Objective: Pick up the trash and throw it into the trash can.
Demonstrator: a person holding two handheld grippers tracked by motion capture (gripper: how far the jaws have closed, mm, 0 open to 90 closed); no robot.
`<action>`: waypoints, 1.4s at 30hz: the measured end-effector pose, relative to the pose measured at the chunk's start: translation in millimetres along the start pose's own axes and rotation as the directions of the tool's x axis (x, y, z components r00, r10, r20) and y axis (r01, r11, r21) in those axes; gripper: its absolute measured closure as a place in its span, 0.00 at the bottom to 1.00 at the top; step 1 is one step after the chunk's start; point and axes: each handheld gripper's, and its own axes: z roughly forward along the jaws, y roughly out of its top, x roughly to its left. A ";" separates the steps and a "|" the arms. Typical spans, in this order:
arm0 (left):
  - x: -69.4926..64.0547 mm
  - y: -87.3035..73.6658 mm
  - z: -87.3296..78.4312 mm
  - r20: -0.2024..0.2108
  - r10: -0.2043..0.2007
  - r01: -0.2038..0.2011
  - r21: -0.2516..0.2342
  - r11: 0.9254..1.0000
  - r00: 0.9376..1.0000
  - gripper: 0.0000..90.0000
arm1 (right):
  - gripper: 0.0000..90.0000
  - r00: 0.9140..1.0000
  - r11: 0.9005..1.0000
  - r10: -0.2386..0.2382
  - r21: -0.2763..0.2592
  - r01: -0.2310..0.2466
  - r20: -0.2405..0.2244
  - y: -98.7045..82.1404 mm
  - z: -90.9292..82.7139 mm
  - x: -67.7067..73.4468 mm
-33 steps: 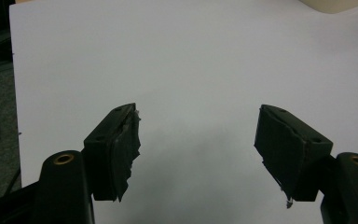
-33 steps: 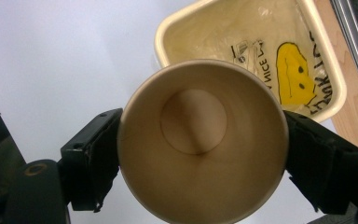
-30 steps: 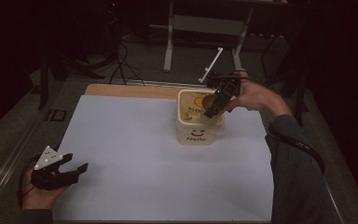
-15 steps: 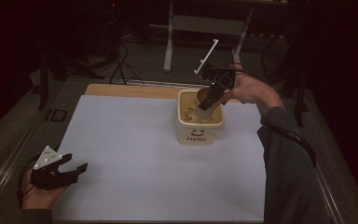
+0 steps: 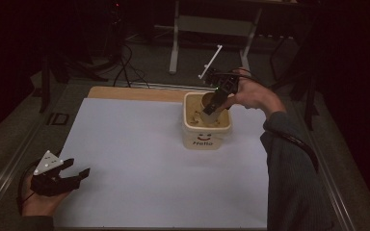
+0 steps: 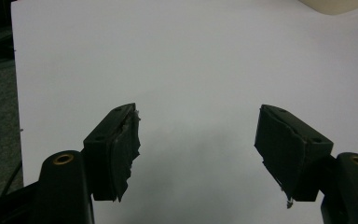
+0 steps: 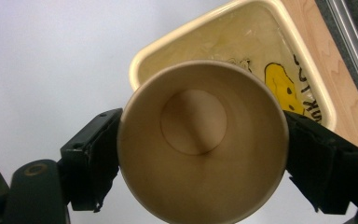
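Observation:
A brown paper cup (image 5: 206,103) (image 7: 200,140) is clamped by its sides between the jaws of my right gripper (image 5: 212,107) (image 7: 201,154). Its open mouth faces the right gripper view's camera and it looks empty. The cup hangs tilted over the open top of a cream tub (image 5: 207,138) marked "Hello" with a smiley, whose rim (image 7: 142,65) shows behind it. At the near left of the table my left gripper (image 5: 79,174) (image 6: 198,144) stands open, with only white sheet between its pads (image 6: 123,144).
A white sheet (image 5: 139,154) covers the table, with a wooden strip (image 5: 135,93) along its far edge. Metal rails run down the table's left and right sides. Beyond the far edge stand a frame's legs (image 5: 174,48) and cables on the dark floor.
The right gripper with the cup has shifted slightly left, from the tub's right rim to over its opening. The left gripper has stayed put.

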 end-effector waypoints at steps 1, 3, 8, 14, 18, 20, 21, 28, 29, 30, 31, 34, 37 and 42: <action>0.2 -0.1 -0.2 0.000 -0.001 0.001 -0.002 1.000 1.000 0.34 | 0.19 1.000 1.000 0.003 0.003 -0.003 -0.001 -0.1 1.7 -0.1; 0.3 -0.2 -0.1 0.000 -0.001 0.001 -0.001 1.000 1.000 0.34 | 0.19 1.000 1.000 0.006 0.003 -0.006 -0.001 -0.2 5.1 -0.6; 0.3 -0.2 0.0 0.001 0.001 -0.001 0.001 1.000 1.000 0.34 | 0.19 1.000 1.000 0.012 0.007 -0.012 0.007 -0.7 11.6 -1.9; 0.1 -0.3 0.8 0.001 0.001 -0.001 0.003 1.000 1.000 0.34 | 0.19 1.000 1.000 0.016 0.001 -0.016 0.010 -1.0 15.5 -2.2; 0.3 -0.4 0.8 0.002 0.002 -0.002 0.003 1.000 1.000 0.34 | 0.18 1.000 1.000 0.016 0.002 -0.016 0.011 -0.1 18.5 -2.6; 0.6 -0.6 1.0 0.002 0.002 -0.002 0.003 1.000 1.000 0.34 | 0.14 1.000 1.000 0.023 0.007 -0.023 0.007 0.0 20.9 -2.8; 0.6 -0.7 1.1 0.003 0.001 -0.001 0.003 1.000 1.000 0.34 | 0.12 1.000 1.000 0.030 0.006 -0.030 0.009 0.1 22.2 -2.8; 0.7 -0.8 1.2 0.002 0.001 -0.001 0.004 1.000 1.000 0.34 | 0.14 1.000 1.000 0.022 0.011 -0.022 0.008 -3.6 23.3 -3.0; 0.7 -0.8 1.1 0.002 0.001 -0.001 0.003 1.000 1.000 0.34 | 0.14 1.000 1.000 0.021 0.011 -0.021 0.009 -4.4 22.7 -2.9; 0.6 -0.9 1.1 0.001 0.001 -0.001 0.004 1.000 1.000 0.34 | 0.14 1.000 1.000 0.021 0.011 -0.021 0.009 -4.4 22.7 -2.9; 0.4 -0.9 0.9 0.001 0.002 -0.002 0.004 1.000 1.000 0.34 | 0.14 1.000 1.000 0.024 0.007 -0.024 0.007 -6.3 21.7 -2.6; 0.1 -0.9 0.5 0.000 0.000 0.000 0.002 1.000 1.000 0.34 | 0.14 1.000 1.000 0.024 0.002 -0.024 0.010 -9.1 20.2 -2.4; 0.1 -1.1 0.3 -0.001 0.000 0.000 0.001 1.000 1.000 0.34 | 0.14 1.000 1.000 0.024 -0.003 -0.024 0.008 -11.2 19.5 -2.0; -0.1 -1.0 -0.2 -0.002 0.001 -0.001 0.001 1.000 1.000 0.34 | 0.14 0.999 0.999 0.033 -0.021 -0.033 0.009 -17.3 18.1 -1.3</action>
